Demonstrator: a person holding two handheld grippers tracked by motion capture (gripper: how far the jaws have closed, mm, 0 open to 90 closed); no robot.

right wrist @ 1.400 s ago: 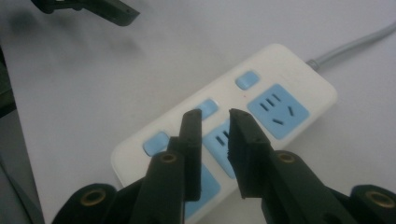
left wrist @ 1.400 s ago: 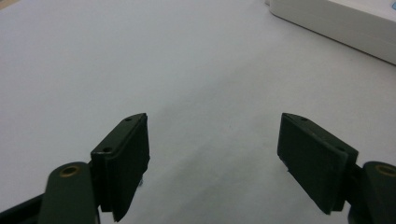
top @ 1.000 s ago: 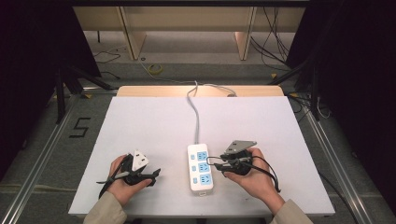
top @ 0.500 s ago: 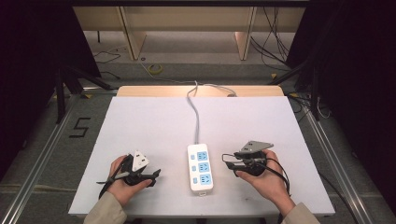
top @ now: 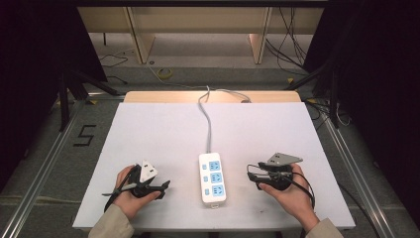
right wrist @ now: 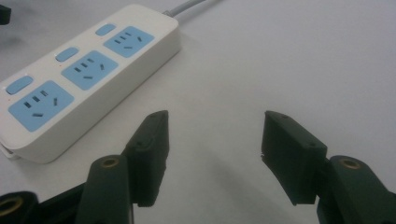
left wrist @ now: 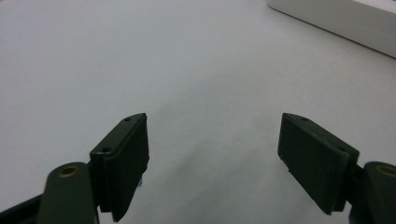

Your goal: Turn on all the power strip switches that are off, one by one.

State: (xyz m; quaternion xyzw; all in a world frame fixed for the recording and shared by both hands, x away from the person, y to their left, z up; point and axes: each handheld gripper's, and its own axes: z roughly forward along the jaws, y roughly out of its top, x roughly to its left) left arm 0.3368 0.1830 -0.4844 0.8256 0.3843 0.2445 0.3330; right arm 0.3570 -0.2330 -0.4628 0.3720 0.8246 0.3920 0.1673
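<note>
Lying lengthwise near the front middle of the white counter (top: 148, 124), the power strip (top: 212, 177) has three blue sockets facing up, and its grey cord (top: 208, 121) runs straight back over the far edge. Nothing else sits on the counter, so no object stands between either hand and the strip. The left gripper (top: 163, 186) rests low on the counter to the strip's left, held in a hand with its jaws pointing toward the strip — they stand wide apart with bare counter between them. The right gripper (top: 250, 172) sits to the strip's right, near it but apart; its jaws have just been opening and are now spread wide, holding nothing. Both hands lie close to the front edge, with broad open counter behind and to each side.
</note>
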